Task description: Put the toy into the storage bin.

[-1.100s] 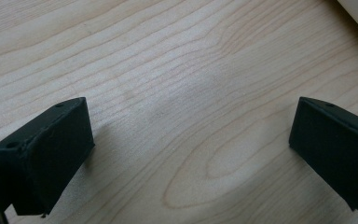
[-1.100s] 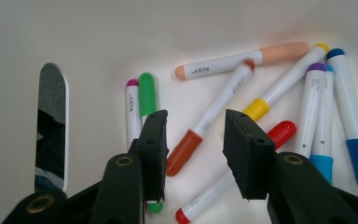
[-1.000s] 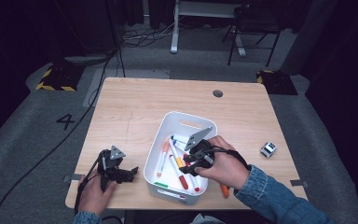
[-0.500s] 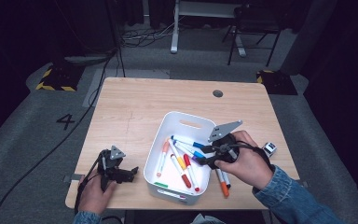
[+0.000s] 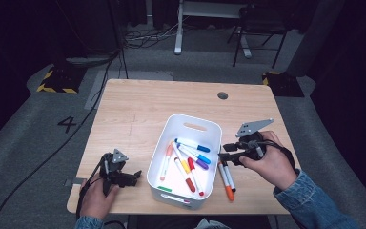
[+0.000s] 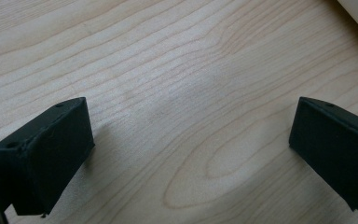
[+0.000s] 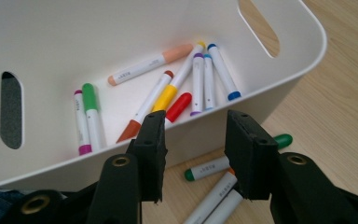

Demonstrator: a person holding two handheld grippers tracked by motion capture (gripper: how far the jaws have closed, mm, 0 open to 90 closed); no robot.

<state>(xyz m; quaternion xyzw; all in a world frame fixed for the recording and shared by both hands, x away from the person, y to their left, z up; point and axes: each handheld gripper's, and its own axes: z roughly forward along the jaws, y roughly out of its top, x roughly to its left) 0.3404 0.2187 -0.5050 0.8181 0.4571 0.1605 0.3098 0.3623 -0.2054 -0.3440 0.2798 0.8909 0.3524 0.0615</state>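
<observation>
- High view, starting at my left: my left gripper (image 5: 132, 177) rests on the table (image 5: 138, 107), just to the left of the white bin (image 5: 193, 125), and holds nothing.
- Left gripper view: these jaws stand wide apart over bare wood, with a corner of the bin up past the right-hand jaw.
- Moving on to the bin itself: many markers (image 5: 187, 162) already lie loose on its floor, among them blue, purple, red, yellow, orange and green ones. I judge most of the sorting done.
- Right of the bin, on the table: a few markers are left. The high view shows an orange-tipped marker (image 5: 226, 181) with another close beside it; the right gripper view shows a green-capped marker (image 7: 235, 158) and two more barrels just below and between my right jaws.
- My right gripper (image 5: 222, 156) hovers over those leftovers, just outside the bin's right wall. Its jaws are partly apart with nothing between them, and they have just been closing a little.
- What remains, as I read it: lower the right jaws onto one loose marker, clamp it, carry it over the wall and drop it in, then repeat for the others.
</observation>
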